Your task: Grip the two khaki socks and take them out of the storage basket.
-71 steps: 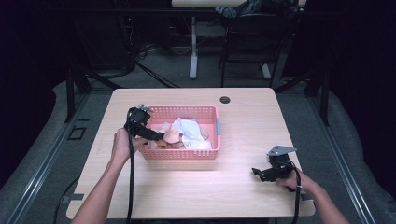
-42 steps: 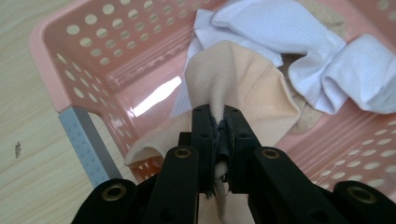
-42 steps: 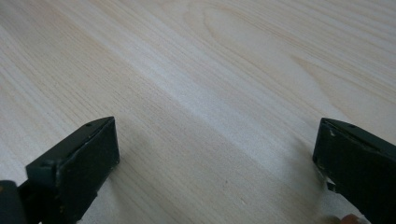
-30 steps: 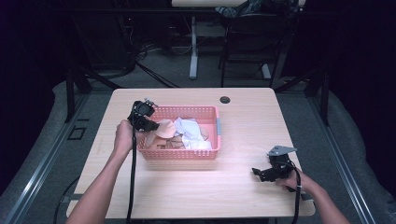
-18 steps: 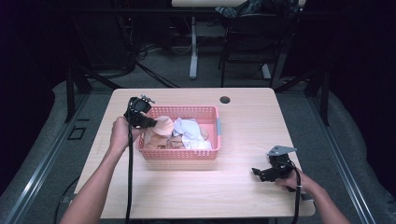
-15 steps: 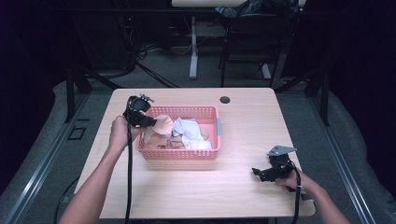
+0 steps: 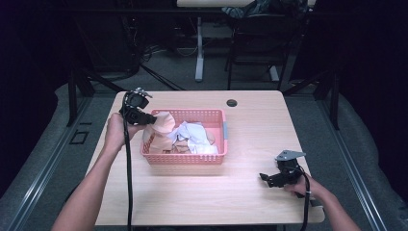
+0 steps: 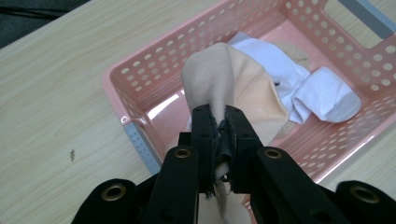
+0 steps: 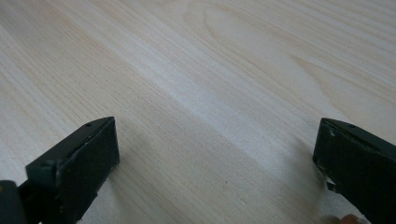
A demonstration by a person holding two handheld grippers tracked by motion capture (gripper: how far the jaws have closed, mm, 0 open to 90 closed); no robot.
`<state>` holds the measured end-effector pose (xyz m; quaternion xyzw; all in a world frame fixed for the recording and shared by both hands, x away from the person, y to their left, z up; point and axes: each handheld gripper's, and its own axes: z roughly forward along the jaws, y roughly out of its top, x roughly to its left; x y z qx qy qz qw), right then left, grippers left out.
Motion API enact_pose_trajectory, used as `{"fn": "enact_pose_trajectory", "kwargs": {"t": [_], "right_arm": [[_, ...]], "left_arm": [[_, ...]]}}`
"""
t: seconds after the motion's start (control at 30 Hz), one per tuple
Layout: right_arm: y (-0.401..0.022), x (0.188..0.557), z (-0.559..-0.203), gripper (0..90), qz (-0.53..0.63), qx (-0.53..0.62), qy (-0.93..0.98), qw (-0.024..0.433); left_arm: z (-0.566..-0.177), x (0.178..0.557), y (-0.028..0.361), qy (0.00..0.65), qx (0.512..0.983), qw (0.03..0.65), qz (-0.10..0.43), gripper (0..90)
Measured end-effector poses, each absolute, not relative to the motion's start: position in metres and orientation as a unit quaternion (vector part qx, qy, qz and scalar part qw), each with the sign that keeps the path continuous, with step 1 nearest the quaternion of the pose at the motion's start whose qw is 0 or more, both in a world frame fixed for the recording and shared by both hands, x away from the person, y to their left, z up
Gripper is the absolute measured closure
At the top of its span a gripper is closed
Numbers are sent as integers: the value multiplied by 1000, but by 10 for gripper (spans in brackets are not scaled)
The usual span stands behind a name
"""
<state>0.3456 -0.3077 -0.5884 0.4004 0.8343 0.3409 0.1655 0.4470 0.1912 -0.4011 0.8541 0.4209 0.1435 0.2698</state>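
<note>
I have the beige cloth [image 8: 229, 88] pinched at one bunched edge, so the rest of it drapes down and still trails into the left end of the pink basket [image 7: 217, 120]. Gripping it by a corner like that should let it peel free of the pile instead of dragging the neighbours along. My left gripper [image 8: 218, 122] has its fingers [image 8: 201, 140] clamped tight on the fabric, with folds squeezed between them, and it is held above the basket's left rim, tilted down toward the inside.

Below and beyond the cloth lie white socks [image 8: 322, 95], loosely heaped with other pale pieces in the middle of the basket; they look untouched by the grip. The basket sits on the pale wood surface [image 7: 255, 192], nearer the far left.

My right gripper [image 7: 269, 179] rests low on the surface near the front right, well apart from the basket, its fingers [image 9: 84, 158] spread wide with only bare wood between them. I judge it is parked there to stay clear, ready to take the cloth's free end.
</note>
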Motion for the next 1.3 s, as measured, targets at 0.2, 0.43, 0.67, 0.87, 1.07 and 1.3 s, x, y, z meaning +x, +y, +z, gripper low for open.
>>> {"fn": "enact_pose_trajectory", "kwargs": {"t": [0.2,0.43,0.67,0.87,1.07,1.3], "right_arm": [[-308,346,-588,0,341,400,834,165],[-308,346,-588,0,341,400,834,166],[-308,346,-588,0,341,400,834,166],[-308,346,-588,0,341,401,834,165],[-308,346,-588,0,341,401,834,166],[-308,346,-588,0,341,401,834,166]], "left_arm": [[-387,445,200,427,849,270,155,833],[-379,442,210,430,847,265,164,834],[-372,439,226,438,842,265,171,833],[-373,435,240,447,838,263,174,832],[-375,432,255,460,830,261,175,832],[-382,434,274,483,821,251,171,833]]}}
